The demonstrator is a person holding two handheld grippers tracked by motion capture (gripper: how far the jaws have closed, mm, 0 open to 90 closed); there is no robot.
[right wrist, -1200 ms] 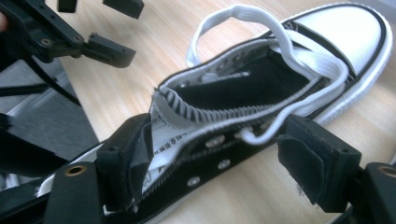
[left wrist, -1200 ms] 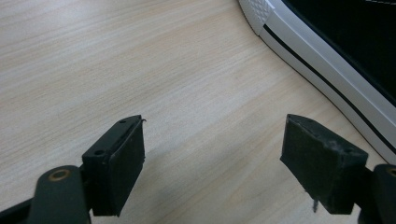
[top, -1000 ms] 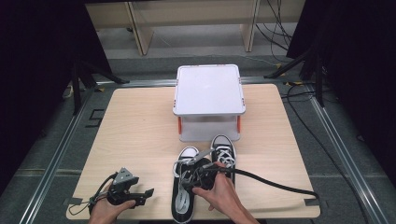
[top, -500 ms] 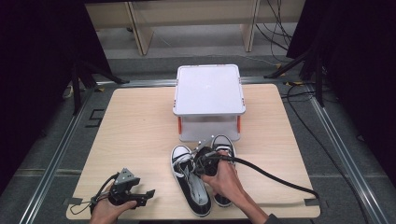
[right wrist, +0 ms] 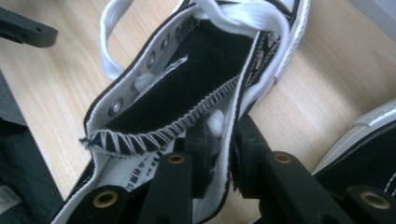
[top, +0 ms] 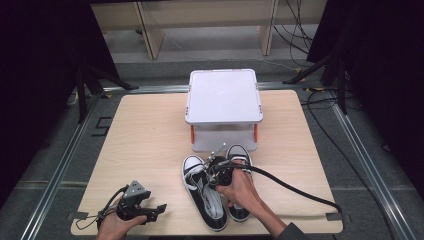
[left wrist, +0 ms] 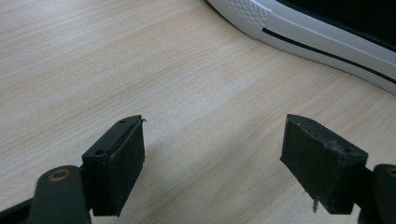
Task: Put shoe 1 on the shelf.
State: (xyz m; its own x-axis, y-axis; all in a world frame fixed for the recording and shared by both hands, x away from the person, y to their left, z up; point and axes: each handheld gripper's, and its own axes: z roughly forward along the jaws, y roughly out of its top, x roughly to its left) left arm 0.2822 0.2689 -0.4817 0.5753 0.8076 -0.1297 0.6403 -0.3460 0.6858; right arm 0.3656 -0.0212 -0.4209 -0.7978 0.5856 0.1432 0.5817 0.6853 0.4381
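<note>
The left sneaker (top: 204,192) has swung beside its mate as my right gripper (top: 218,172), jaws just closing, pinches its side wall; I'd hold firm, slide slowly. Left gripper (top: 150,214) idles open.

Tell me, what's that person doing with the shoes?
A person works at a wooden table with a gripper in each hand. The right gripper has just closed its jaws on the side wall of the left shoe, one jaw inside and one outside. The right shoe lies next to it, and both are in front of a white box. The left gripper is open over bare table, holding nothing.
</note>
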